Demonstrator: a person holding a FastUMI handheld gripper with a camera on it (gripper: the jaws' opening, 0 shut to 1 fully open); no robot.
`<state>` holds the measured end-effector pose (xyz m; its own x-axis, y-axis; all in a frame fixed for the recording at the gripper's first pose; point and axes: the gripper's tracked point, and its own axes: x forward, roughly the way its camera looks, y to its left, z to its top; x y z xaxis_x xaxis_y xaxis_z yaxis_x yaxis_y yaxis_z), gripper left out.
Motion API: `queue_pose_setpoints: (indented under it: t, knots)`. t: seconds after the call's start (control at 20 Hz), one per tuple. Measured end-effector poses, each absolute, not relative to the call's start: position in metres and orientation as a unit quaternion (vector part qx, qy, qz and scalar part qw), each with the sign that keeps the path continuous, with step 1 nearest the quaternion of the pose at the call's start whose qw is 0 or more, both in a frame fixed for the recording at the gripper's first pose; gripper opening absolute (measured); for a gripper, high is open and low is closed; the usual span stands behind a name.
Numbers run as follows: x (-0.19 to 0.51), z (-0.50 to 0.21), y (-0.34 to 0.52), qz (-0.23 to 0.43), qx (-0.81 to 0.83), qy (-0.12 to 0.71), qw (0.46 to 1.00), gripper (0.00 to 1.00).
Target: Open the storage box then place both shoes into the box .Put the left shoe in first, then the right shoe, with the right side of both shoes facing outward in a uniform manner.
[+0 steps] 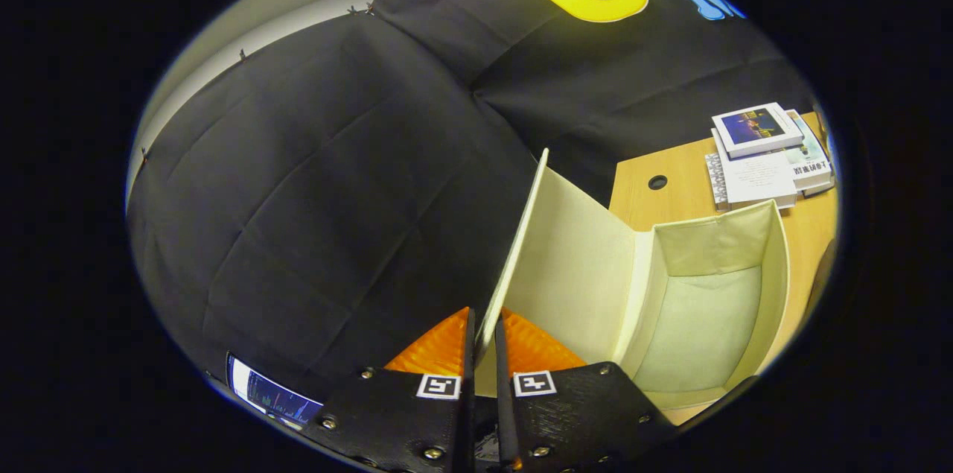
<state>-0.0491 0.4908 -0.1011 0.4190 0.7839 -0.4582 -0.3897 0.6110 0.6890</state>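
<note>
Tool (484,343) fingers nearly together, clamped on the bottom edge of the storage box lid (573,264), one finger each side of the thin panel. Lid is cream, raised and standing roughly upright, seen almost edge-on from the fingers, its inner face turned toward the box. Storage box (774,272) sits just beyond and to the right of the fingers, open, cream fabric walls, pale lining visible on the floor of the cavity; interior looks bare as far as can be seen. Box rests on the desk (674,205), light wood top, with a small round dark hole (657,182) in the surface just past the lid. Further back on the desk, well apart from the box, stack of books (770,153), top one with a dark cover picture. Small lit screen (272,398) low down, left of the fingers. Black cloth booth wall (335,182) behind everything, pale wall (298,4) above it.
</note>
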Motion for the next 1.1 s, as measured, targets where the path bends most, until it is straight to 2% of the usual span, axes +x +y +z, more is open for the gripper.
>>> queue_pose_setpoints:
  t: [0.1,0.15,0.2,0.25,0.3,0.35,0.8,1.1]
  knots:
    - [-0.048,-0.104,0.498,0.377,0.237,0.388,0.807,0.21]
    - [-0.051,-0.102,0.506,0.390,0.231,0.384,0.804,0.35]
    - [-0.051,-0.098,0.505,0.397,0.227,0.377,0.805,0.58]
    - [-0.053,-0.096,0.498,0.399,0.221,0.368,0.810,0.68]
    - [-0.049,-0.089,0.487,0.400,0.216,0.359,0.815,0.95]
    - [-0.047,-0.091,0.487,0.397,0.212,0.350,0.821,0.97]
    - [-0.010,-0.086,0.367,0.329,0.122,0.288,0.891,0.97]
    - [0.004,-0.107,0.278,0.266,0.089,0.285,0.917,0.97]
